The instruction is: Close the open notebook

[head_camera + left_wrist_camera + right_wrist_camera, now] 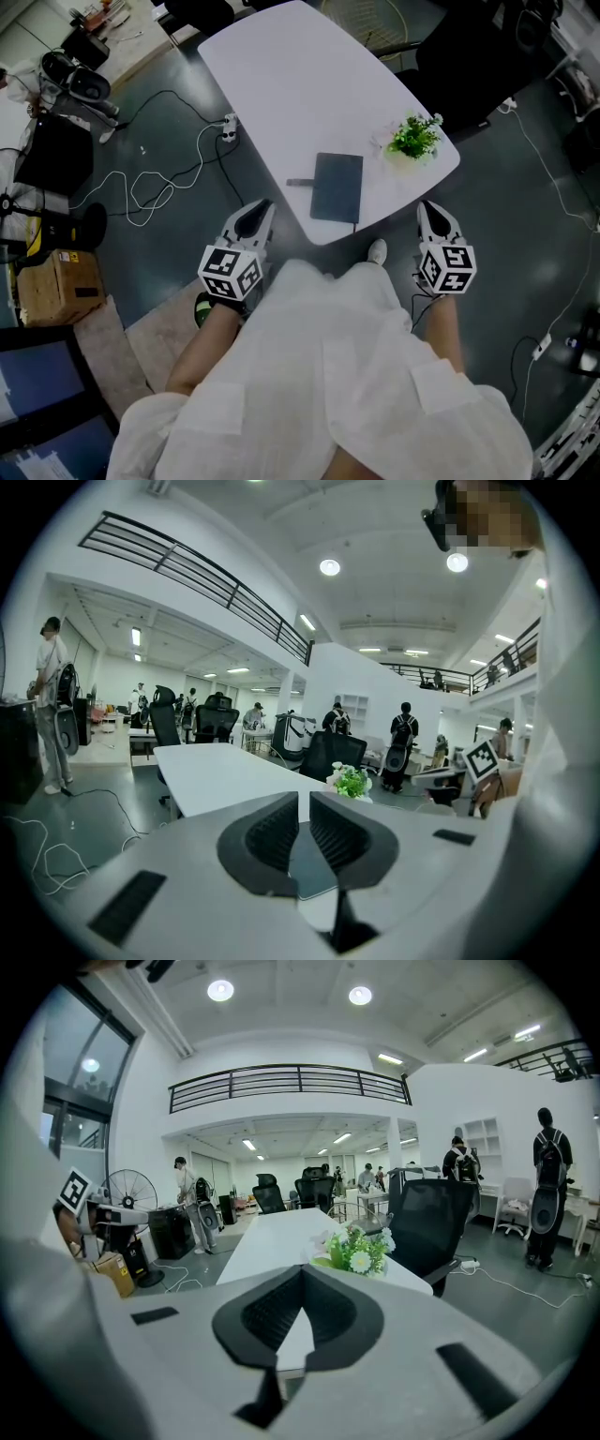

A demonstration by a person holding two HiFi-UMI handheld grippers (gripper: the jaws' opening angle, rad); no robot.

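Observation:
The notebook (336,186) lies flat on the white table (281,84) near its front edge, its dark grey-blue cover down. A small dark strip sticks out from its left side. My left gripper (263,205) hangs just off the table's near edge, left of the notebook, and touches nothing. In the left gripper view its jaws (305,799) stand a narrow slit apart with nothing in them, and the notebook (314,869) shows through the slit. My right gripper (429,207) hangs off the table's right front corner. Its tips (302,1269) meet, empty.
A small potted plant (413,139) with white flowers stands at the table's right corner, beyond the notebook. Cables (150,187) trail over the floor on the left by a cardboard box (56,281). A black office chair (427,1222) stands to the right of the table.

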